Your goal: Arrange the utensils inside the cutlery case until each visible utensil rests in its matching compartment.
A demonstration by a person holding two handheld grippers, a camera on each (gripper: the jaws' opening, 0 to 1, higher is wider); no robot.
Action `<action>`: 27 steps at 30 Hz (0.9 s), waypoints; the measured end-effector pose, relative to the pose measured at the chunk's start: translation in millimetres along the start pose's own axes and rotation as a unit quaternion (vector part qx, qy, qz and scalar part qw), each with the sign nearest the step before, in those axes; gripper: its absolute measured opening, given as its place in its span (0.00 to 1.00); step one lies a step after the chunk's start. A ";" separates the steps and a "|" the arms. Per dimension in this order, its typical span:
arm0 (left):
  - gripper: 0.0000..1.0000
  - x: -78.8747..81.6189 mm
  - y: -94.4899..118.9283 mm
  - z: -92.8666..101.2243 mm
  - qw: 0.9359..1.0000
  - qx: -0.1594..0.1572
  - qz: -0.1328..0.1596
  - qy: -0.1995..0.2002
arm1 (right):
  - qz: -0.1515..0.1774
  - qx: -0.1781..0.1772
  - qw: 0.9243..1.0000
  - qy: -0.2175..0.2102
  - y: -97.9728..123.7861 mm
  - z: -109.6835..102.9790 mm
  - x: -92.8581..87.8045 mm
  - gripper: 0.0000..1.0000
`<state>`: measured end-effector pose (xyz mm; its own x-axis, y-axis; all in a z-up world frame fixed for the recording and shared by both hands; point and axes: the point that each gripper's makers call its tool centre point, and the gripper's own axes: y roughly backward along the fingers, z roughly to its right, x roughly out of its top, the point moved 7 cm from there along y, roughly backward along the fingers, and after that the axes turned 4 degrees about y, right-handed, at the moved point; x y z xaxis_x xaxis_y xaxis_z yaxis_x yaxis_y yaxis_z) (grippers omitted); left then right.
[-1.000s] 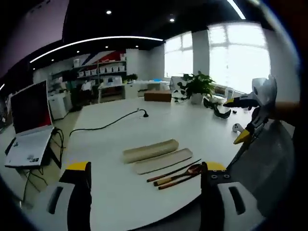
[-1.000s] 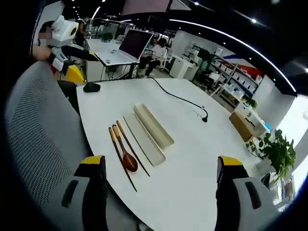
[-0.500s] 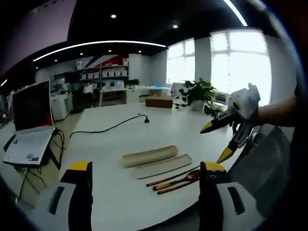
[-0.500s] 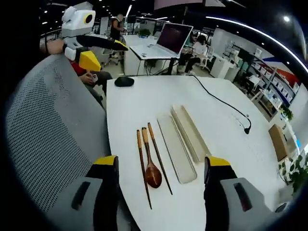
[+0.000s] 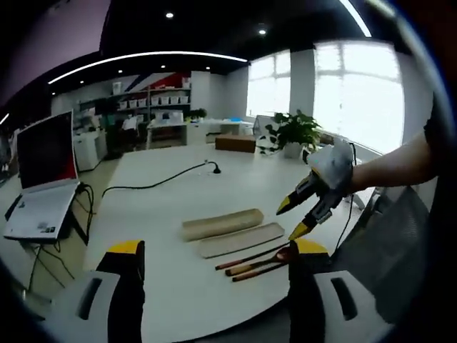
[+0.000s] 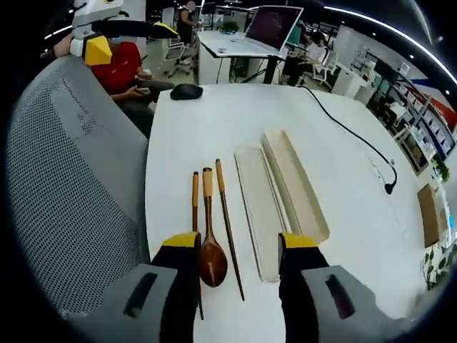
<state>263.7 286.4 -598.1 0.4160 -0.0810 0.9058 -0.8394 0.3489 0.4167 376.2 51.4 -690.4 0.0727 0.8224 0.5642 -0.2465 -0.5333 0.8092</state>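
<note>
The brown wooden spoon (image 6: 211,251) lies on the white table (image 6: 186,136) between two dark wooden chopsticks (image 6: 228,225), bowl end just ahead of the right gripper (image 6: 239,246), whose yellow-tipped jaws stand spread with nothing between them. Just right of the chopsticks rests the flat cream lid (image 6: 258,209), and touching its far side the long cream cutlery case (image 6: 293,182), open and empty. In the left gripper view the spoon (image 5: 268,261) and case (image 5: 221,224) sit ahead of the left gripper (image 5: 214,250), its jaws wide apart and empty. The right gripper (image 5: 300,214) hangs above the utensils there. A black mouse (image 6: 186,91) sits far ahead; an open laptop (image 5: 43,179) stands off left.
</note>
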 end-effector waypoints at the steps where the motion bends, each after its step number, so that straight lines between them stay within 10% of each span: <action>1: 0.84 -0.4 0.0 -0.1 1.000 0.000 -0.002 0.000 | -0.001 0.004 1.000 -0.003 -3.2 1.4 0.3 0.49; 27: 0.81 -0.9 0.4 -2.9 1.000 0.011 -0.011 0.002 | -0.067 0.052 0.993 0.077 -60.0 1.7 -1.5 0.29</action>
<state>264.0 289.3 -598.9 0.4361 -0.0854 0.8958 -0.8374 0.3261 0.4387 392.6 81.9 -739.5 -0.0532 0.9034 0.4255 -0.1421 -0.4286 0.8922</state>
